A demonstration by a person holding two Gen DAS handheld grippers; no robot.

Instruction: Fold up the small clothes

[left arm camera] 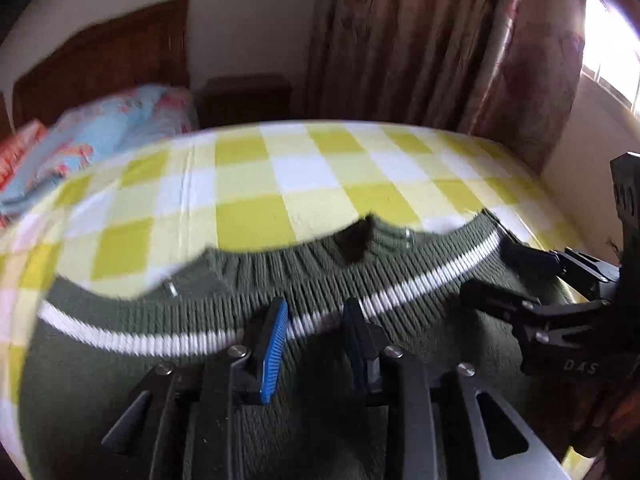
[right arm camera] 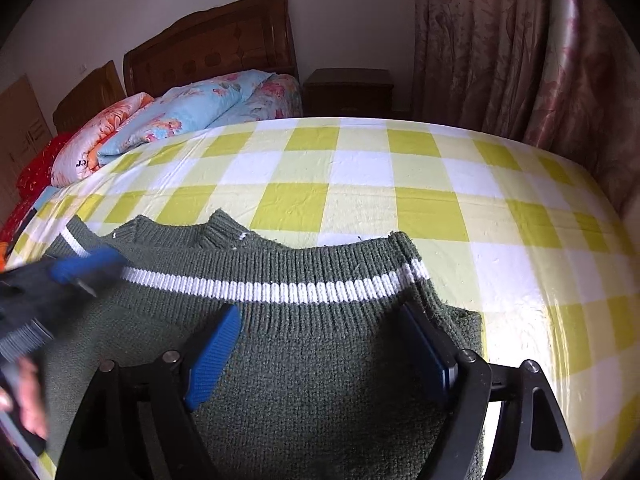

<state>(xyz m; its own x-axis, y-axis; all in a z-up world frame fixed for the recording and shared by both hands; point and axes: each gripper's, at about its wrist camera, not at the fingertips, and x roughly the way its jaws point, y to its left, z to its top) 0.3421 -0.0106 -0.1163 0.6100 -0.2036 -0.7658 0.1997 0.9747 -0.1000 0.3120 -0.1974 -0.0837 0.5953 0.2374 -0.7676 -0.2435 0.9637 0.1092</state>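
Observation:
A small dark green knitted sweater (right arm camera: 304, 360) with a white stripe (right arm camera: 280, 292) across its ribbed band lies flat on the yellow-checked bed sheet (right arm camera: 360, 200). It also shows in the left wrist view (left arm camera: 200, 360). My right gripper (right arm camera: 320, 348) is open, its blue pads wide apart just above the sweater below the stripe. My left gripper (left arm camera: 316, 328) is open with a narrower gap, over the stripe (left arm camera: 420, 284). The left gripper shows blurred at the left of the right wrist view (right arm camera: 80, 268). The right gripper shows at the right of the left wrist view (left arm camera: 532, 280).
Folded floral quilts and pillows (right arm camera: 172, 116) lie at the head of the bed by a wooden headboard (right arm camera: 212, 40). A dark nightstand (right arm camera: 348, 88) stands behind the bed. Patterned curtains (right arm camera: 520, 60) hang along the right side.

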